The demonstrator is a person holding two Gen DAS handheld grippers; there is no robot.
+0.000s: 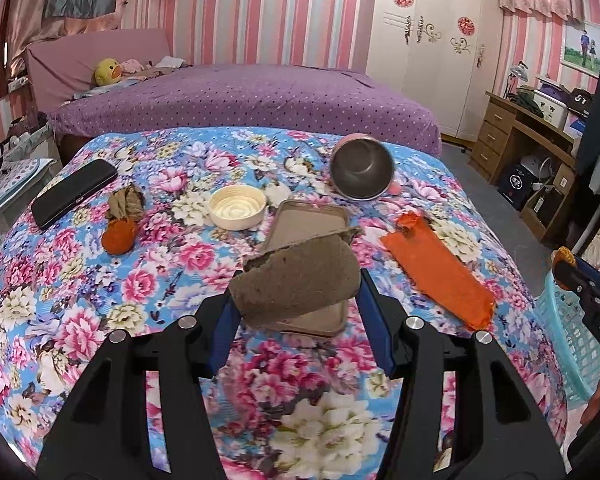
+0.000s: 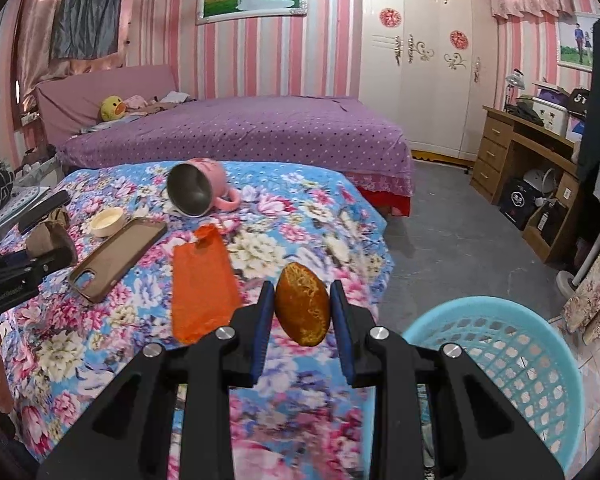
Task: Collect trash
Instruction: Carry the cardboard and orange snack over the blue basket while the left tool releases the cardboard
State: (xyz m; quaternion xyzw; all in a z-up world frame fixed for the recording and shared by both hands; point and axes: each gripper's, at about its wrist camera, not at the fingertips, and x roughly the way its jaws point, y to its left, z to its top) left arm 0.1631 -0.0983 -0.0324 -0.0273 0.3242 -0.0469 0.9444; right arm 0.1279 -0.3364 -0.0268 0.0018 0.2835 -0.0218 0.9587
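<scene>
Floral cloth (image 1: 80, 280) under both tools | left gripper (image 1: 296, 300) clamped on brown cardboard scrap (image 1: 296, 280) | right gripper (image 2: 302, 304) clamped on orange-brown wad (image 2: 302, 304) | blue basket (image 2: 500, 360) just right of it

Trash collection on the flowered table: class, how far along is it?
Nothing visibly binned in the blue basket. In hand: left hand-held gripper grips brown cardboard; right hand-held gripper grips an orange peel. Left: orange wrapper, crumpled paper, orange scrap.
</scene>
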